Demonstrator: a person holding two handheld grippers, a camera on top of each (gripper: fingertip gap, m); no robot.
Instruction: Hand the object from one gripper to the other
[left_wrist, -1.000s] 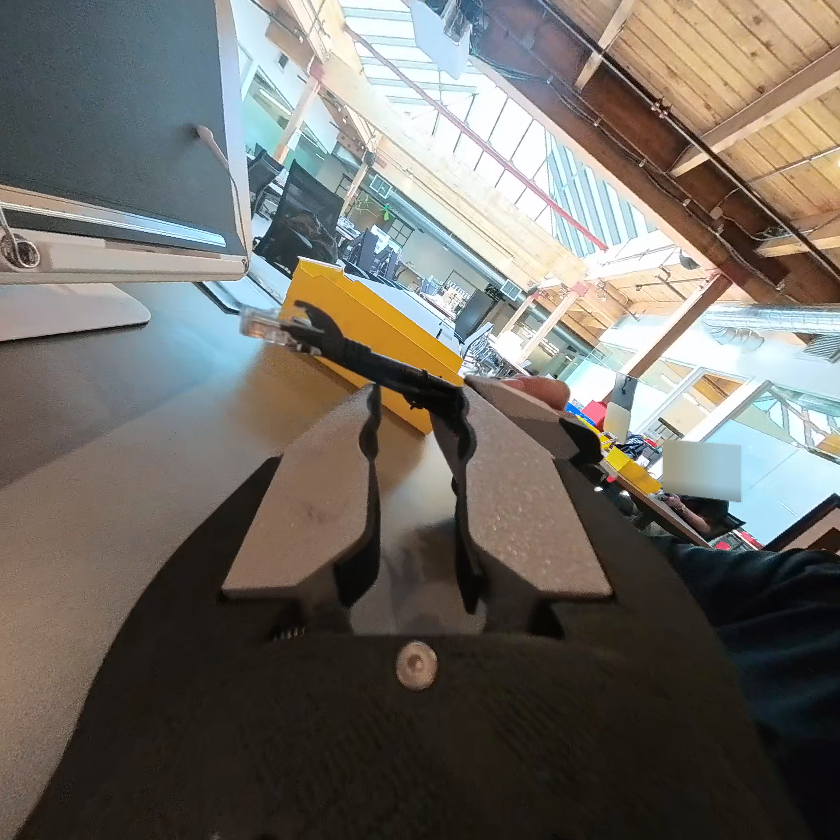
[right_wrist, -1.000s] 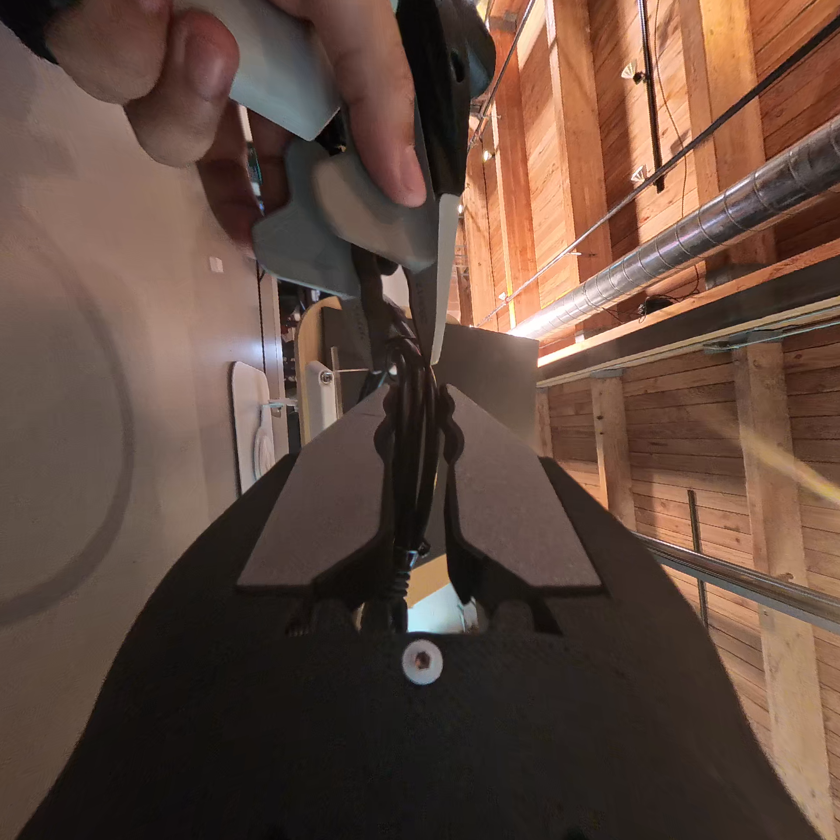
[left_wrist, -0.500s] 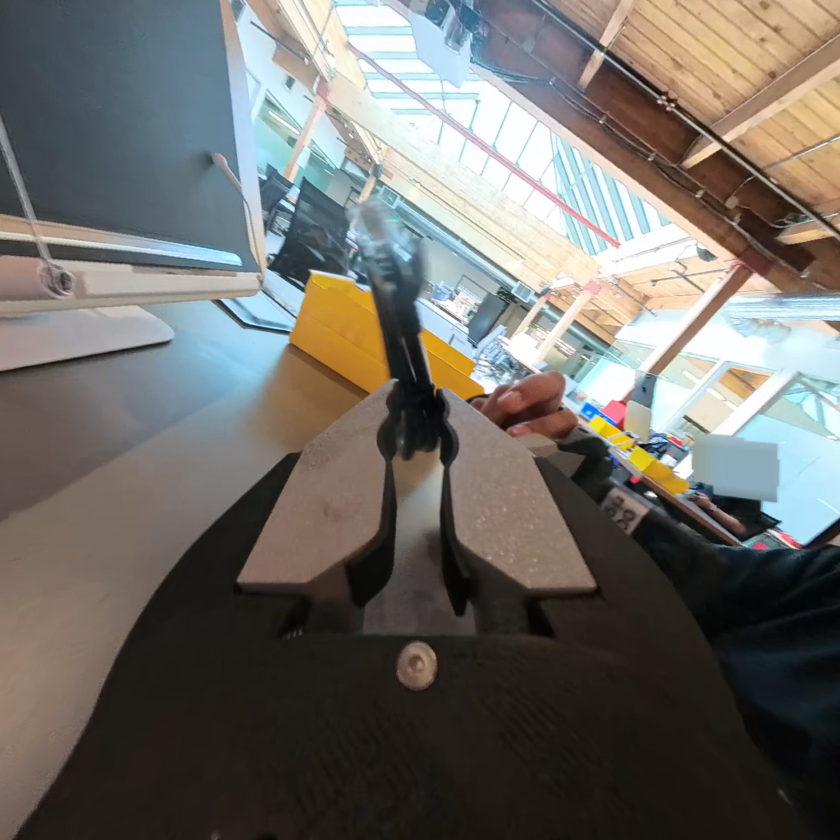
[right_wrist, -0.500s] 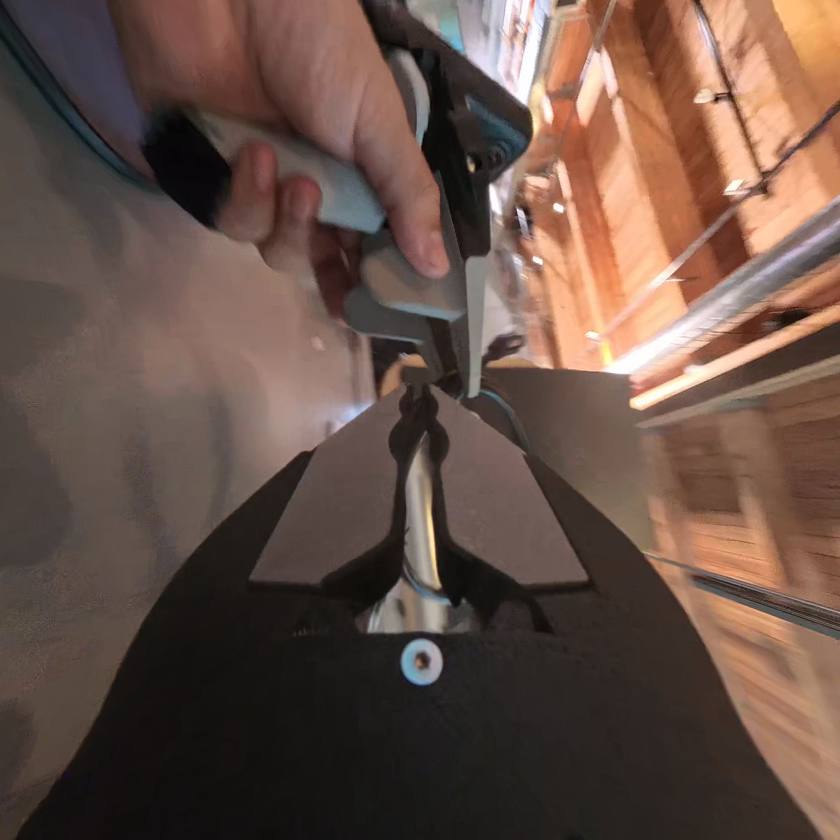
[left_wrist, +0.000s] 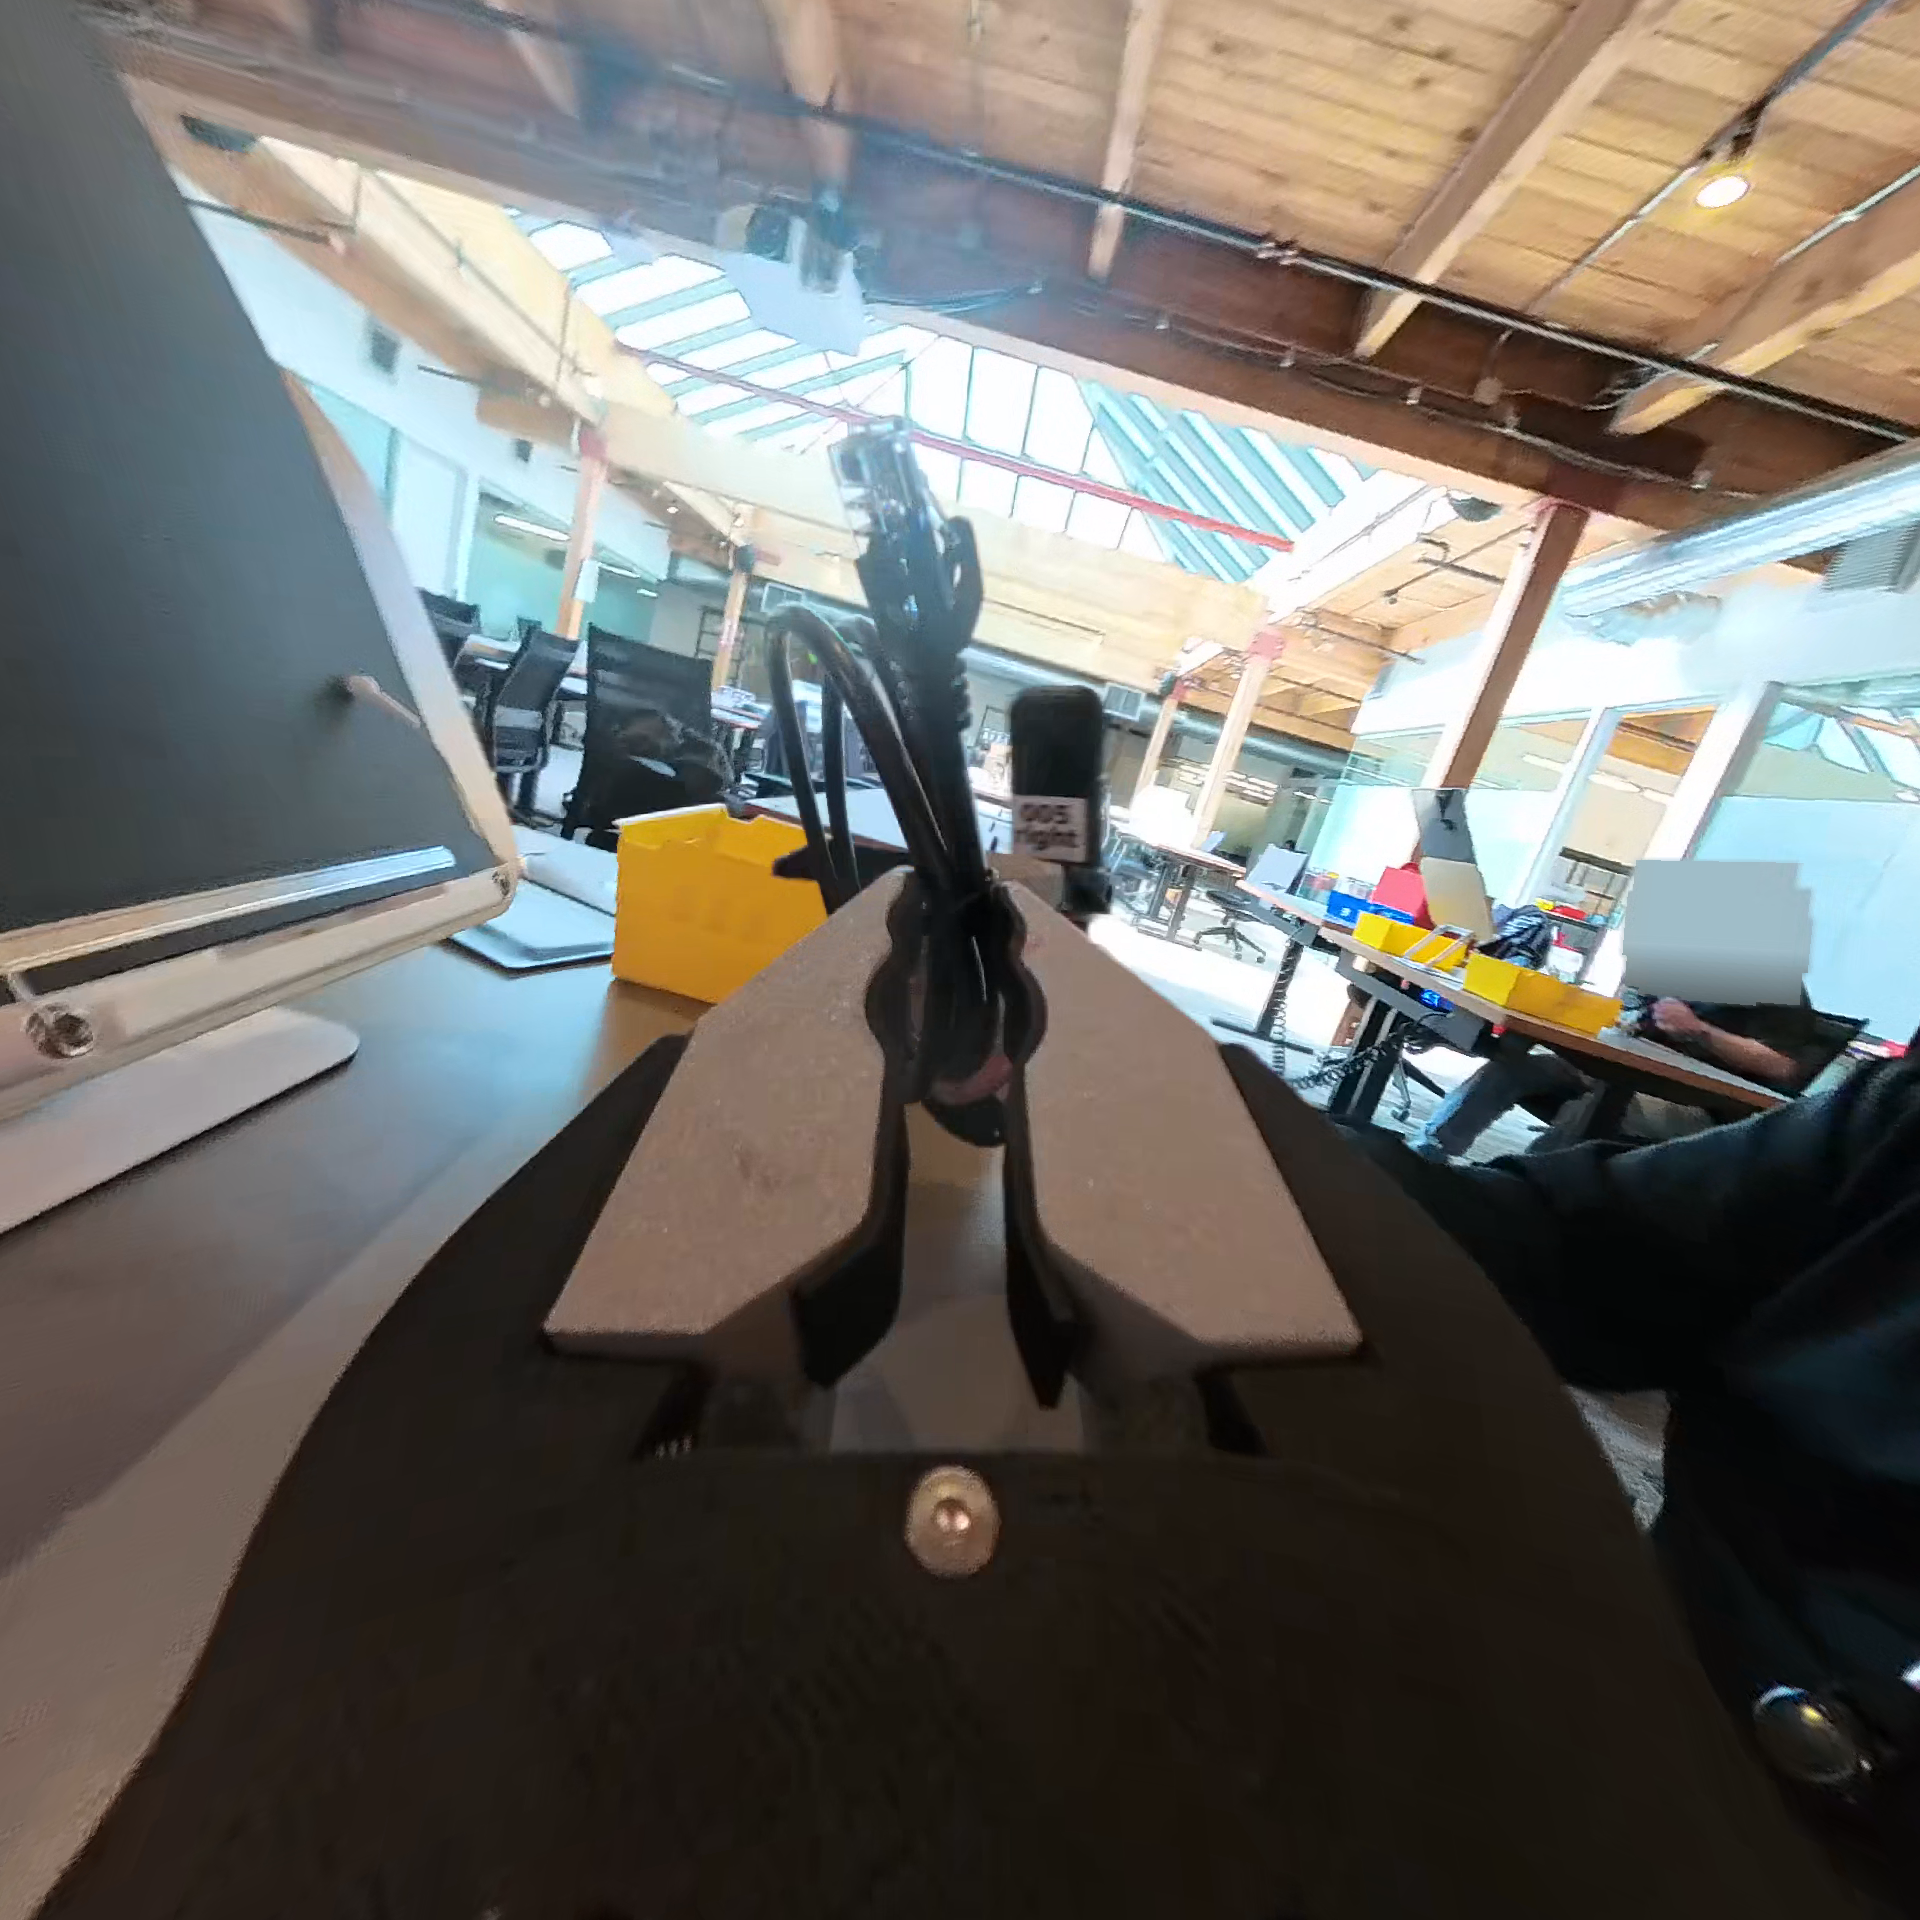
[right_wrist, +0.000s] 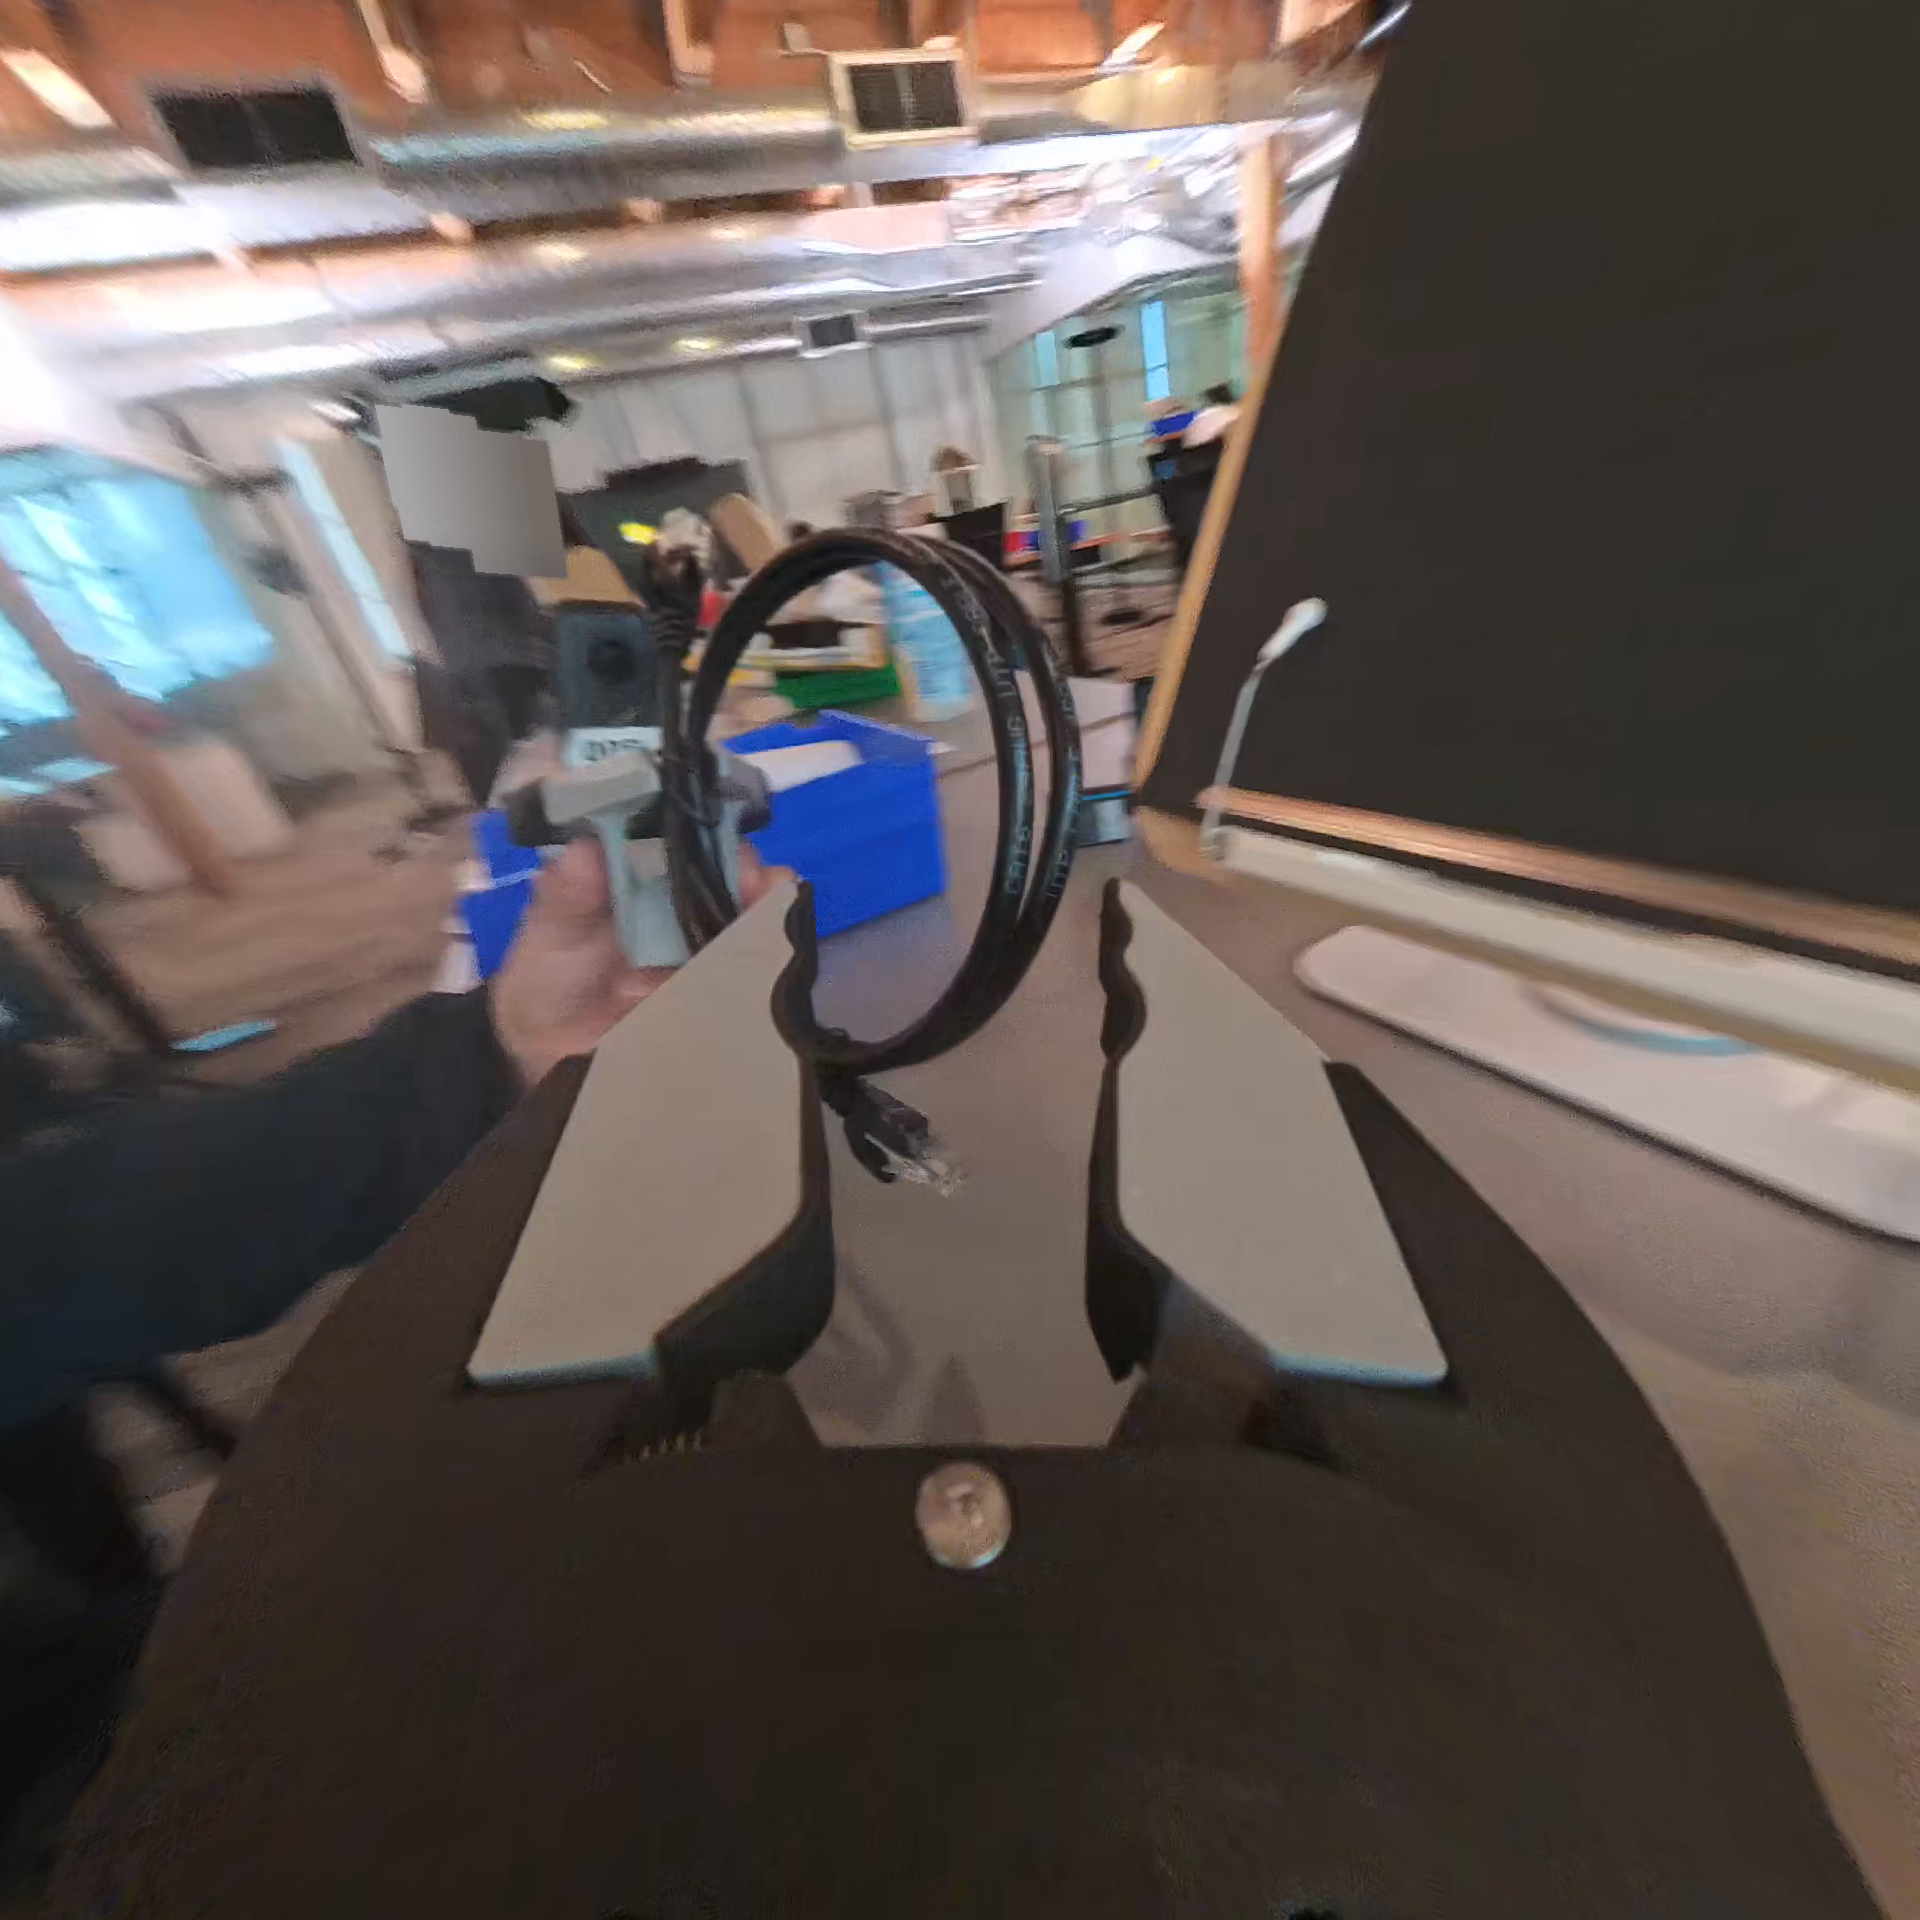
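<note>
A coiled black network cable (left_wrist: 925, 727) with a clear plug stands upright in my left gripper (left_wrist: 951, 914), which is shut on the bundled coil. In the right wrist view the cable's loop (right_wrist: 1023, 748) hangs in the air, and its lower plug (right_wrist: 904, 1143) dangles between my fingers without touching them. My right gripper (right_wrist: 951, 914) is open and empty, just short of the loop. The left gripper (right_wrist: 644, 810) shows at left there, held by a hand (right_wrist: 566, 966). The right gripper (left_wrist: 1055, 758) shows behind the cable in the left wrist view.
A dark monitor (left_wrist: 156, 520) on a white stand rises at the left over the grey desk (left_wrist: 208, 1195); it fills the right of the right wrist view (right_wrist: 1610, 416). A yellow bin (left_wrist: 707, 904) and a blue bin (right_wrist: 862, 810) sit on the desk. A person sits at a far table.
My right gripper has opened, let go of the cable and drawn back from it. My left gripper keeps hold of the cable and has swung it upright.
</note>
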